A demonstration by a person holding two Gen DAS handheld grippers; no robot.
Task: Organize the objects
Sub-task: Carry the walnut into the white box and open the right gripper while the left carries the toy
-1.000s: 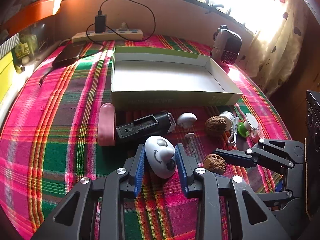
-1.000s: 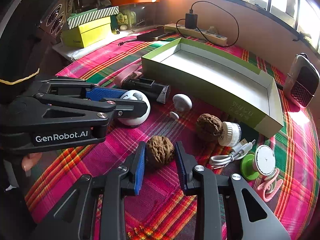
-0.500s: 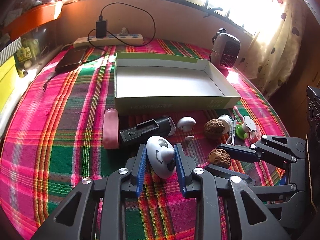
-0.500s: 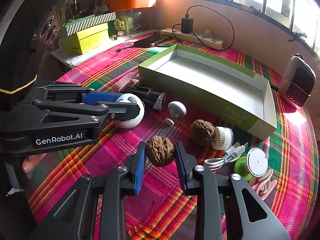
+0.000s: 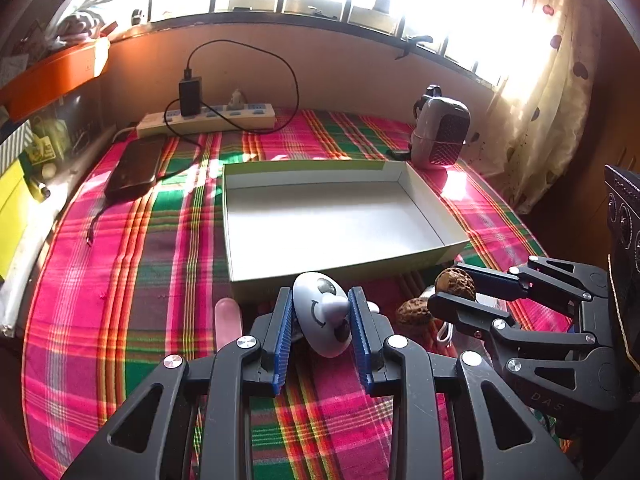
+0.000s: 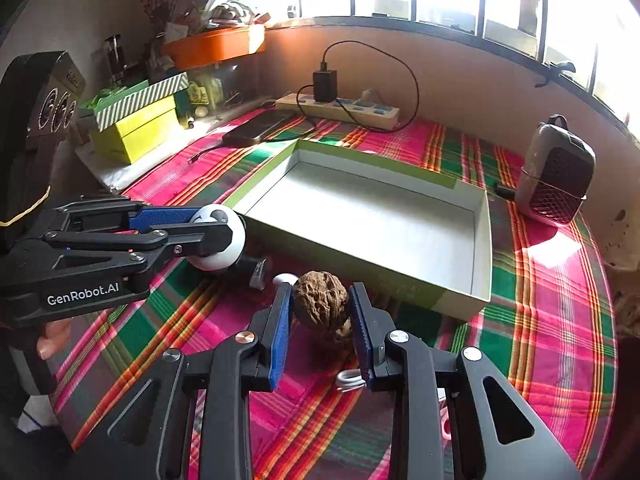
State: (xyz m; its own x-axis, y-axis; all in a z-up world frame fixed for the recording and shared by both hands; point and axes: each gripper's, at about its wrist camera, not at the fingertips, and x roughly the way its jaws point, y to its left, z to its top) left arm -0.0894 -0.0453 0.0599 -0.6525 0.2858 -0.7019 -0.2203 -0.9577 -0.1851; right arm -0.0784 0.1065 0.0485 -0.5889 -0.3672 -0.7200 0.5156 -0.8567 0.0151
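My left gripper (image 5: 320, 297) is shut on a white egg-shaped toy (image 5: 325, 322) with a drawn face and holds it above the plaid cloth, just before the near wall of the box. The toy (image 6: 240, 236) and left gripper (image 6: 216, 225) also show in the right wrist view at the left. My right gripper (image 6: 320, 294) is shut on a brown walnut (image 6: 320, 305), lifted off the cloth near the box's front corner. The walnut (image 5: 456, 282) and right gripper (image 5: 446, 286) appear in the left wrist view. The open green-and-white box (image 5: 328, 220) is empty.
A second walnut (image 5: 412, 312), a pink oblong object (image 5: 228, 320), a black device (image 6: 256, 268) and a white cable (image 6: 348, 380) lie in front of the box. Behind it are a power strip (image 5: 208, 120), a dark phone (image 5: 136, 168) and a grey gadget (image 5: 440, 136).
Both grippers have risen off the cloth with the toy and the walnut and moved closer to the box. The left jaws tightened onto the toy at the start.
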